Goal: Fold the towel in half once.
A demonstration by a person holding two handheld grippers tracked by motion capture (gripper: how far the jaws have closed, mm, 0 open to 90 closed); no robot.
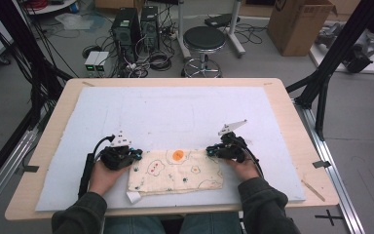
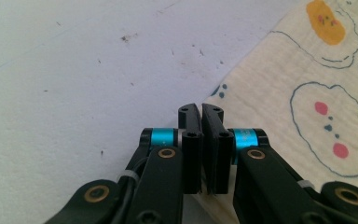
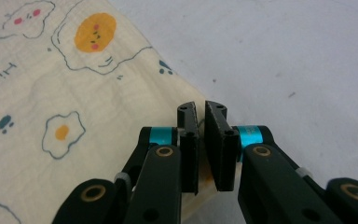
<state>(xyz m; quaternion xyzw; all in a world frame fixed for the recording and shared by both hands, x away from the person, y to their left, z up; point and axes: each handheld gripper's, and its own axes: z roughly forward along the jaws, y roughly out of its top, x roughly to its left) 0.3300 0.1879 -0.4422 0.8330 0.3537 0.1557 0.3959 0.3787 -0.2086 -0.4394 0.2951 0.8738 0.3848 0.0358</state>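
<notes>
Two tongs pinch the far corners of a cream printed cloth lying flat on the white mat at the near edge of the table. Left tongs clamp the far left corner, while right tongs clamp the far right corner.

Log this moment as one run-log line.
left gripper: shut on cloth, far left corner | right gripper: shut on cloth, far right corner | cloth: folded, flat on white mat

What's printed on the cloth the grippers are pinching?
The cream cloth carries blue-outlined fried eggs with orange yolks, pink-dotted faces and small blue paw prints, clearest in the right gripper view.
</notes>
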